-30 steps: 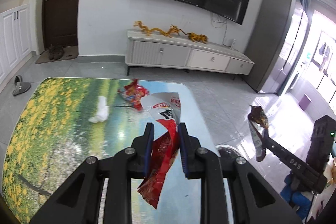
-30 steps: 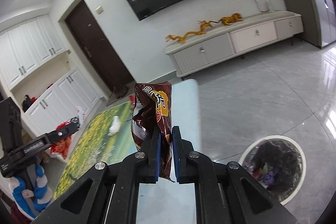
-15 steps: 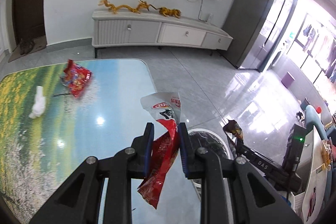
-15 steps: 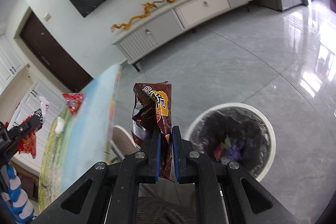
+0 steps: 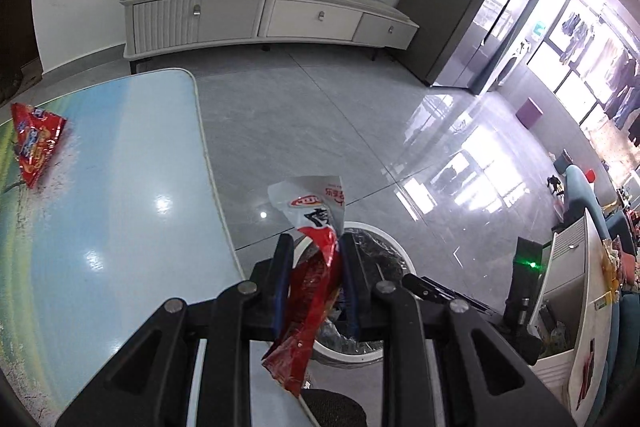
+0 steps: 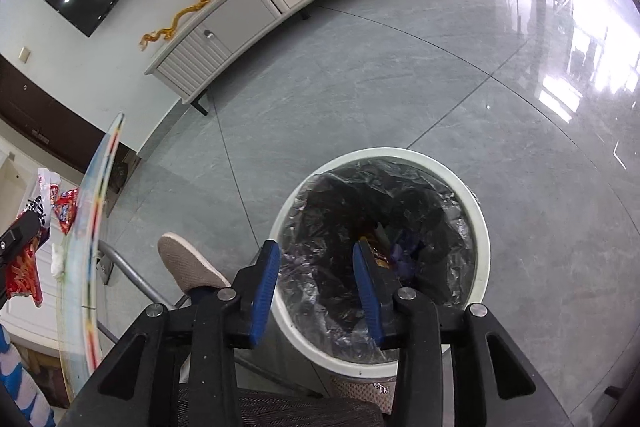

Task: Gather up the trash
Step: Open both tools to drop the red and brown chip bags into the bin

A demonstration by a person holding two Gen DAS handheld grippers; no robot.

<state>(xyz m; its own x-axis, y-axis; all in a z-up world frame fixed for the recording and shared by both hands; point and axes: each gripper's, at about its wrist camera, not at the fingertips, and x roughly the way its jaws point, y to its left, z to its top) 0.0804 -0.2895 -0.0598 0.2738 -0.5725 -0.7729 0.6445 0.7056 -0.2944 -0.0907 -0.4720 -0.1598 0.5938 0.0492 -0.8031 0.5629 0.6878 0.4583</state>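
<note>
Half a second ago the right gripper pinched a brown snack bag above the bin; now its blue-padded fingers stand wide apart with nothing between them, directly over the open bin, and a brown-and-orange wrapper lies among the rubbish inside. The bin is round, with a white rim and a crinkled black plastic liner. The left gripper is still closed on one red-and-white crisp packet, a glossy, creased foil strip whose white printed top sticks up past the fingers while its red tail hangs below; it has drifted off the worktop edge and now hangs over the near rim of the bin. One more red packet, flat and triangular, remains on the glossy printed worktop.
</note>
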